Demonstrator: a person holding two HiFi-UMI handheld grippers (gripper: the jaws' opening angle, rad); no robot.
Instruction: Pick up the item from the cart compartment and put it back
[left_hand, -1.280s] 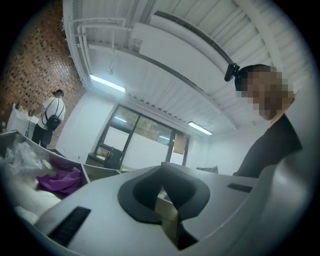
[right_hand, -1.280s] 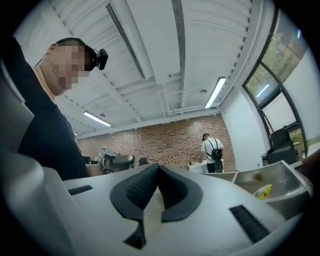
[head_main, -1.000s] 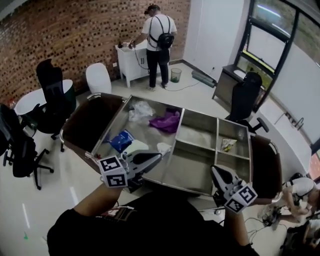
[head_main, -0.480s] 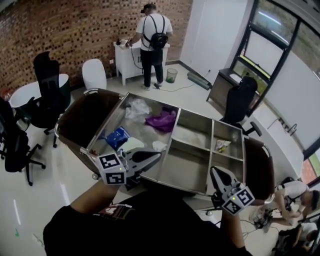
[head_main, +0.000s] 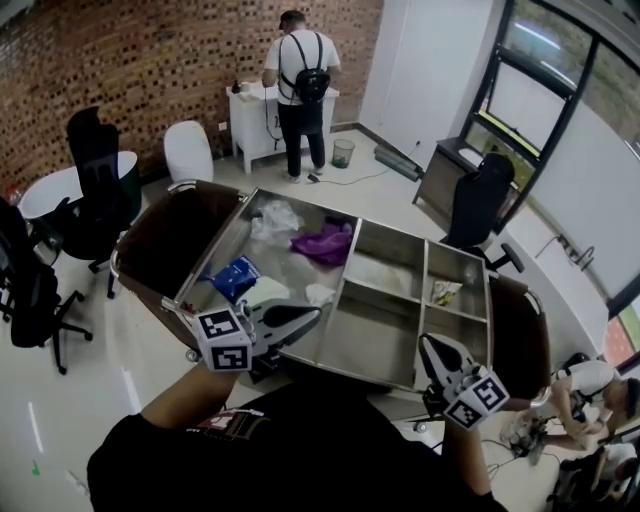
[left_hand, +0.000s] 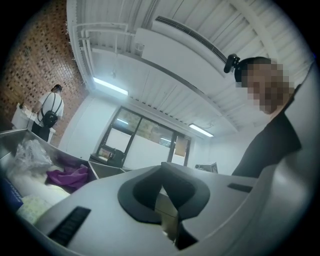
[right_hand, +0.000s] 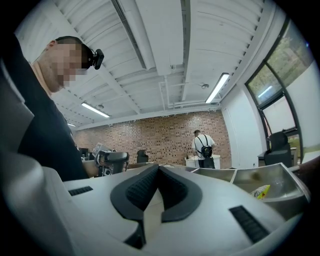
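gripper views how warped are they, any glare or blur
Left gripper view: heavy fisheye, black corners, ceiling light glaring, purple cloth soft. Right gripper view: same bend, window bright. Head view: milder bowing, cart evenly lit.

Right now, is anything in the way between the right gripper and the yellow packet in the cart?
Nothing visible blocks it. The shut right gripper sits at the cart's near edge; the yellow packet lies alone in its open compartment, past one low divider.

Bright, even light from ceiling strips (right_hand: 218, 87) and windows (head_main: 520, 95); heavy fisheye, dark corners.
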